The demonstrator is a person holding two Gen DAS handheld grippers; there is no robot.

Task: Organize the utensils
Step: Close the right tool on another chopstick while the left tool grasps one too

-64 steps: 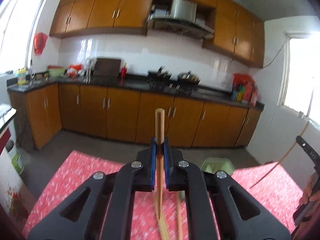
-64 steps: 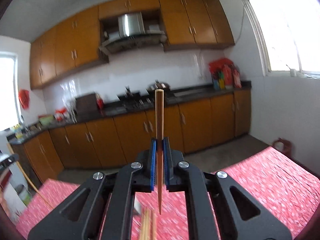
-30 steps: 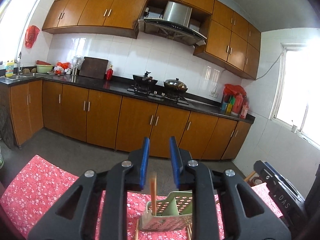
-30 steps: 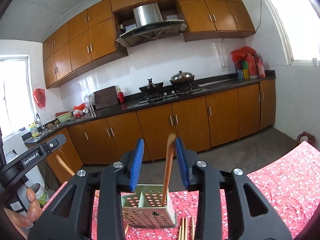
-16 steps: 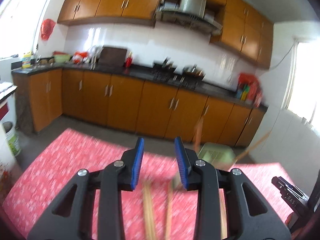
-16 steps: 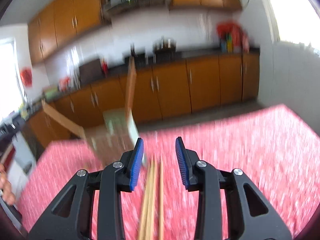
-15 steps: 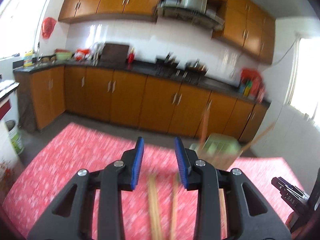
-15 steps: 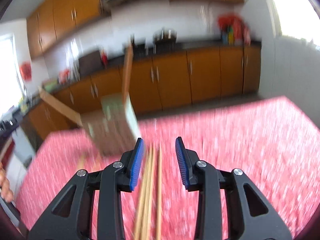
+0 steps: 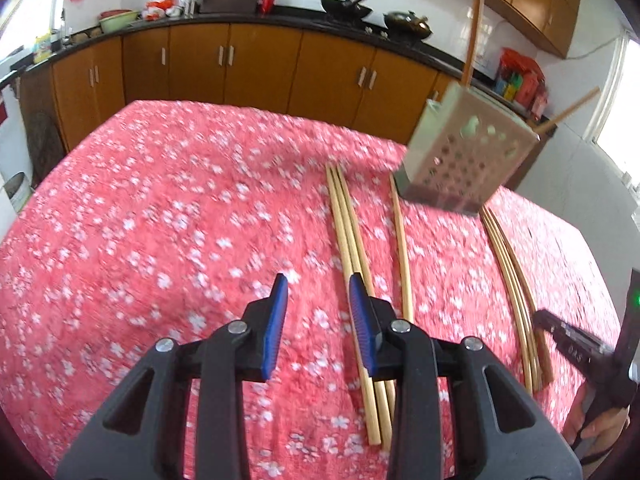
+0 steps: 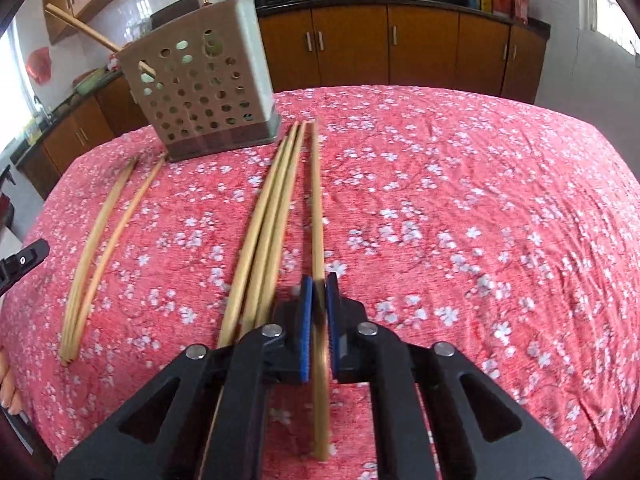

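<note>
Bamboo chopstick [image 10: 318, 216] lies on cloth [image 10: 480, 200], pinched near its end in right gripper [image 10: 318, 312]. Left gripper [image 9: 318, 320] gapes, empty, beside a pair [image 9: 352, 248]. Holder [image 10: 200, 92] stands beyond. Risk: off-centre grip lets stick pivot, slip.

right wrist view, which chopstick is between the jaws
The lone chopstick right of the bundle of three; the right gripper has it pinched.

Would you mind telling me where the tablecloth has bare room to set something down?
Free: the wide stretch of tablecloth left of the left gripper, and the cloth right of the right gripper and its single chopstick. Crowded: the middle, where chopsticks lie in front of the holder.
</note>
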